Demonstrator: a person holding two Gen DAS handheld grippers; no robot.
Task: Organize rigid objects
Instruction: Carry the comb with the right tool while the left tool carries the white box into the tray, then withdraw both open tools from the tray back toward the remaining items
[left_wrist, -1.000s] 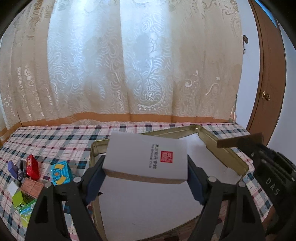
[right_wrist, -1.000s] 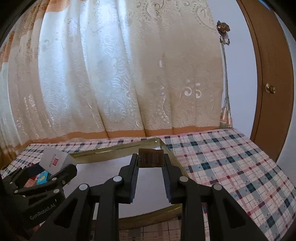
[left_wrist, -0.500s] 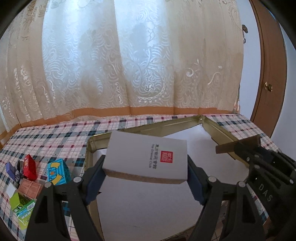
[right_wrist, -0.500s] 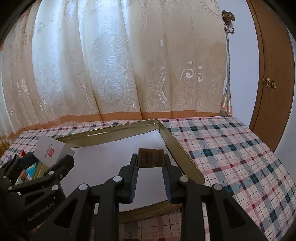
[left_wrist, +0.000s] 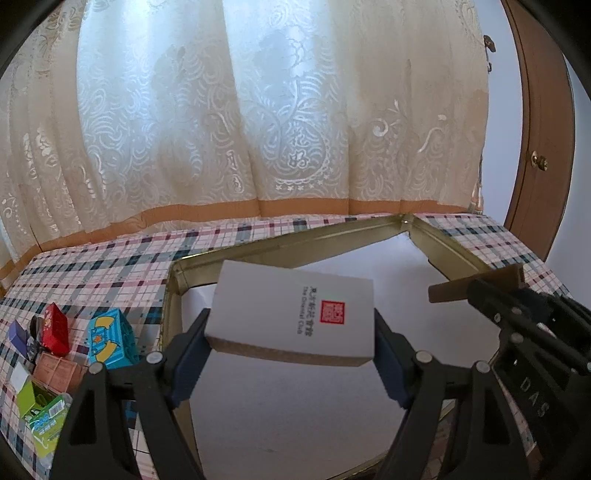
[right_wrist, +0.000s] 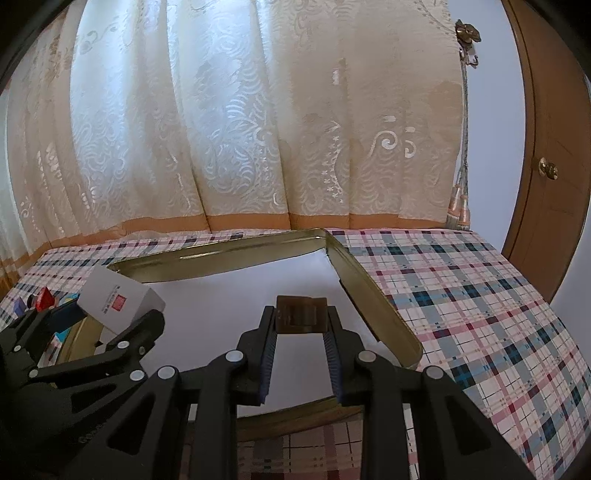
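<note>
I have the left tool (left_wrist: 291, 332) clamped across the short ends of the white box (left_wrist: 291, 314), its pads pressing both ends, and the right tool (right_wrist: 301, 321) nearly closed on the small brown box (right_wrist: 301, 314) pinched at its fingertips. Both loads hang above the white floor of the gold-rimmed tray (right_wrist: 373, 295), which lies directly ahead of and below each tool, so I judge the step in hand to be setting them down inside it. To do it well I should lower each tool until its box sits flat on the tray floor before letting go, keep the white box level since it tilts slightly now, and leave a gap between the two tools, which are close side by side. The right wall of the tray runs just beside the right tool, so I should stay inward of it. The loose small boxes (left_wrist: 107, 339) wait on the tabletop (left_wrist: 110, 266) left of the left tool.
</note>
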